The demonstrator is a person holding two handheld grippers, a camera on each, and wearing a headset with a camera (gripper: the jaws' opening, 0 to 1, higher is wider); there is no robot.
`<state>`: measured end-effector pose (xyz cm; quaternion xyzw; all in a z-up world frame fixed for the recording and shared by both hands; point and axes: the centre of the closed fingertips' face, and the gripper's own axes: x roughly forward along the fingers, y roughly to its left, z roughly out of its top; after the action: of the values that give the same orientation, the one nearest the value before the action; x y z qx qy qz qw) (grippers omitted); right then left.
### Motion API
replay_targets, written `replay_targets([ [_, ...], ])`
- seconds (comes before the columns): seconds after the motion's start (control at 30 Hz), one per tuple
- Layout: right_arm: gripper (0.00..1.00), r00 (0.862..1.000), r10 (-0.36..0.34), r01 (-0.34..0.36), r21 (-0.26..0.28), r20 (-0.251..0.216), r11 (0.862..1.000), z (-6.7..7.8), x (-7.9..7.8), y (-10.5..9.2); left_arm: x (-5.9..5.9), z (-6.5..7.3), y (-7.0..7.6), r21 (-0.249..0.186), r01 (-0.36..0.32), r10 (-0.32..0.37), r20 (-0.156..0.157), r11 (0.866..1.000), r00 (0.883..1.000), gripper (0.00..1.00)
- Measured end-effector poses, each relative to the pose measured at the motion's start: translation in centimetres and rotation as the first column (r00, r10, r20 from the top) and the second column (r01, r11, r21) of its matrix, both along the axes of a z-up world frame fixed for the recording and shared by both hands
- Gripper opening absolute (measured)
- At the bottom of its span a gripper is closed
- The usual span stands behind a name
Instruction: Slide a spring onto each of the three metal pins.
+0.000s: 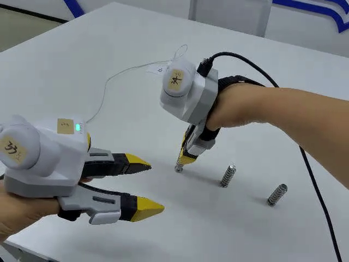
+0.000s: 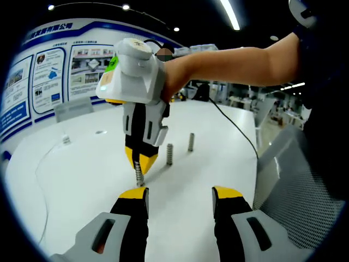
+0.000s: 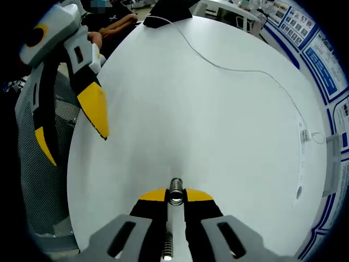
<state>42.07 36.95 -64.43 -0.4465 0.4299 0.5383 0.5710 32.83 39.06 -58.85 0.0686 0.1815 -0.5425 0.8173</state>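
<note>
1. L gripper [image 1: 155, 186]: low left in head view. Fingers spread, nothing between them, yellow tips above table [image 1: 109, 49], aimed toward R gripper.
2. R gripper [image 1: 182, 160]: centre, pointing down at table. Fingers pinch spring 1 [image 3: 175, 191] near its top; spring stands on table at the tips.
3. Spring 2 [image 1: 228, 176]: near R gripper, to its right. Standing w/ slight lean, untouched.
4. Spring 3 [image 1: 277, 194]: further right, apart from spring 2, standing, untouched.
5. Pins: cannot tell inside coils.
</note>
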Motion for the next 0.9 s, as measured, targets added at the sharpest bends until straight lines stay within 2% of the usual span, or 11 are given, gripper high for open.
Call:
replay_targets([
  [0.3,0.12,1.0,-0.007,0.007,-0.008,-0.01,1.0,-1.2,0.0,-0.1,0.1,0.0,0.0,0.0,0.0,0.0,-0.004,1.0,1.0,0.48],
  [0.6,0.14,1.0,-0.007,0.007,0.0,-0.002,1.0,-1.6,0.0,0.1,0.2,0.0,0.0,-0.001,-0.004,0.004,-0.006,1.0,1.0,0.48],
  [0.9,0.18,1.0,-0.025,0.025,0.023,0.013,0.999,-0.9,0.3,-0.6,0.3,0.1,0.2,-0.007,-0.015,0.015,-0.006,1.0,1.0,0.48],
])
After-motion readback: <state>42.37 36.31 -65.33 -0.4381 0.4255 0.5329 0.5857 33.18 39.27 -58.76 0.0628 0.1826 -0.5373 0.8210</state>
